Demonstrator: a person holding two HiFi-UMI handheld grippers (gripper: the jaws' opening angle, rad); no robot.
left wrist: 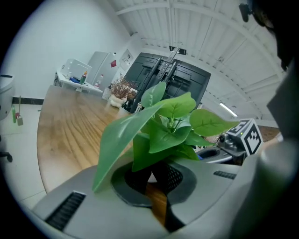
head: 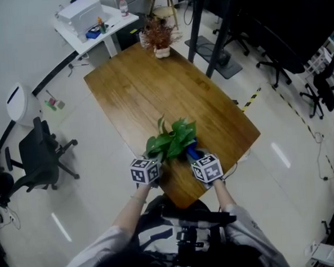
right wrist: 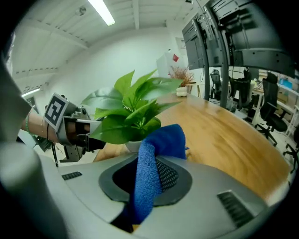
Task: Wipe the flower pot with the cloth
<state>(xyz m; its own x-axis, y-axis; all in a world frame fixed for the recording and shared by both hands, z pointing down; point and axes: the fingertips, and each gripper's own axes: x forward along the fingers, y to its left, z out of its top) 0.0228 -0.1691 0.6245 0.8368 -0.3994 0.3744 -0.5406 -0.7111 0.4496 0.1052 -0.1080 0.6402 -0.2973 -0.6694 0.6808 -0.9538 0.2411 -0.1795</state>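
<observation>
Head view first: both my tongs sit at the near edge of the worktop (head: 153, 86). The left tongs (head: 156, 162) and right tongs (head: 192, 155) are either side of the leaves (head: 170, 138), with the flower pot (right wrist: 132, 145) tucked under them, right between the tips. Left gripper view: jaws nearly together under the foliage, and a white sliver between the pads makes me think they're nipping the pot's rim. Right gripper view: jaws clamped on the blue cloth (right wrist: 156, 149), which flops forward toward the pot just ahead. The pot looks small, light and tippy, probably smooth, so I'd hold the rim firmly, never the stems. The cloth's soft and limp, so grip it short.
</observation>
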